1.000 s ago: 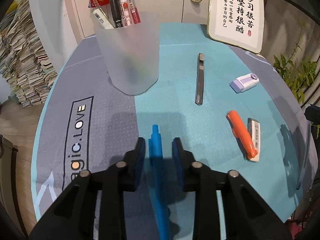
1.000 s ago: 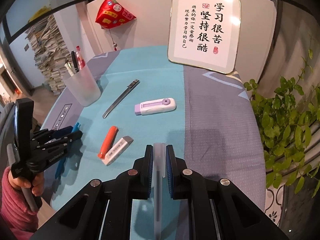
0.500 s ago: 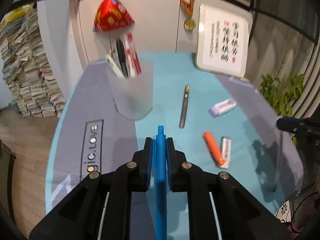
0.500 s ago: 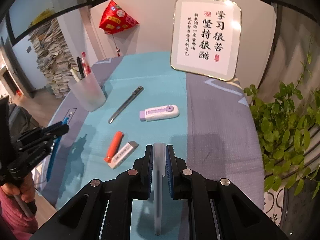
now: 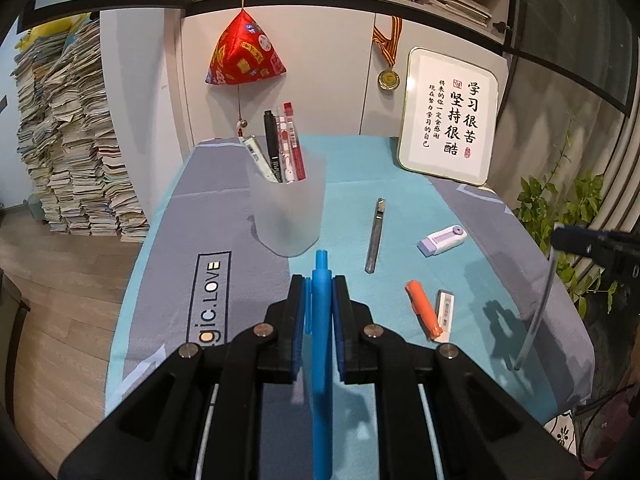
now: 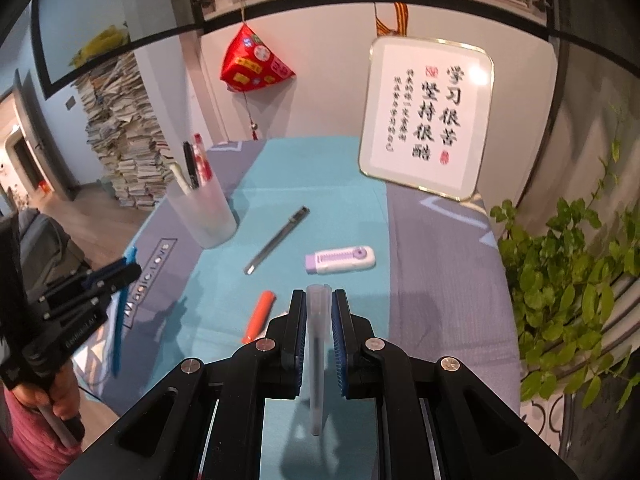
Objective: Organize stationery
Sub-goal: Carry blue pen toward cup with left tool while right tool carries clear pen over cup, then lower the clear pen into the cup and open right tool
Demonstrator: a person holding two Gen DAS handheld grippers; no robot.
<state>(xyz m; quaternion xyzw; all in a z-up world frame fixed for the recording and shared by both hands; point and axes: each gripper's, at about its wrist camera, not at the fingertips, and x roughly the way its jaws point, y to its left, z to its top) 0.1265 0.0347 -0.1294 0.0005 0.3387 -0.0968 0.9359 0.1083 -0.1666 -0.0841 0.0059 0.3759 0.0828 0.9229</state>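
Left wrist view: my left gripper (image 5: 319, 300) is now clamped on the blue pen (image 5: 321, 344), which a second ago lay flat on the mat between spread fingers; it has come up off the table mat (image 5: 168, 288) and hangs lengthwise between the pads, cap end pointing toward the frosted pen cup (image 5: 287, 204). The cup sits just ahead, already holding a black pen, a red pen and two white ones. Left on the mat: a grey utility knife (image 5: 375, 235), a purple-and-white correction tape (image 5: 441, 241), an orange marker (image 5: 424, 315) touching a white eraser (image 5: 445, 312). Right wrist view: my right gripper (image 6: 319, 312) stays pinched on a translucent clear pen (image 6: 316, 356), lifted over the teal strip, as before. The left gripper (image 6: 100, 280) shows at the left edge with the blue pen hanging down. I judge both pens are ready for the cup; the left has the shorter run.
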